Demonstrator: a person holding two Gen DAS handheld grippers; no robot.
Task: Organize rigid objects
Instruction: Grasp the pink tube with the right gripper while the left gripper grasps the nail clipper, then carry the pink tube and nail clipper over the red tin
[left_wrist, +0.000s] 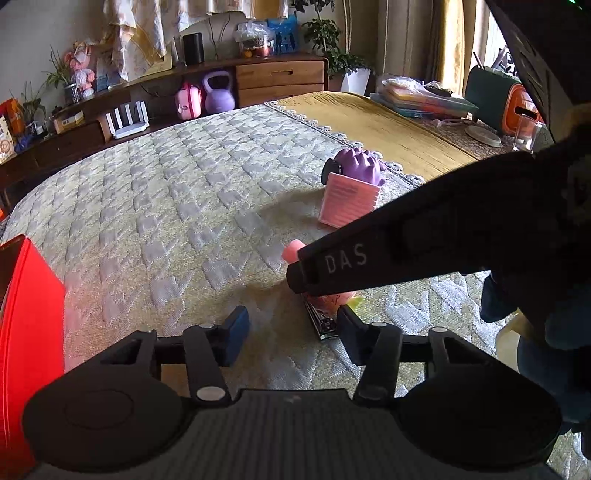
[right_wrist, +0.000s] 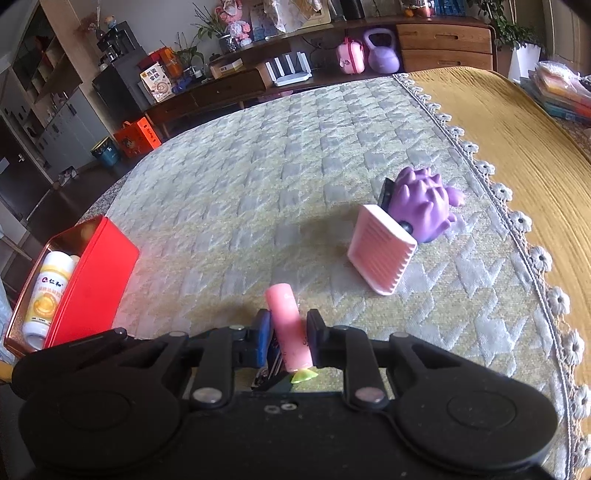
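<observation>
Right wrist view shows the right gripper (right_wrist: 288, 336) clenched on a pink plastic cylinder (right_wrist: 286, 325), which stands out forward between its two pads. Its lower end, with a small yellow-green piece, lies close under the tool on the quilted grey-green cloth (right_wrist: 258, 177). A dark flat printed item (left_wrist: 319, 317) lies directly beneath the cylinder, so it may be pinched and come up together with it.

Left wrist view shows the left gripper (left_wrist: 291, 328) released, nothing between its pads, with its right pad just beside that flat item; the two tools are very near and could collide.

The open red metal tin (right_wrist: 92, 273), already holding a white bottle (right_wrist: 48, 295), sits well to the left of the right tool. The round smooth cylinder could slip or swing on the way there.
</observation>
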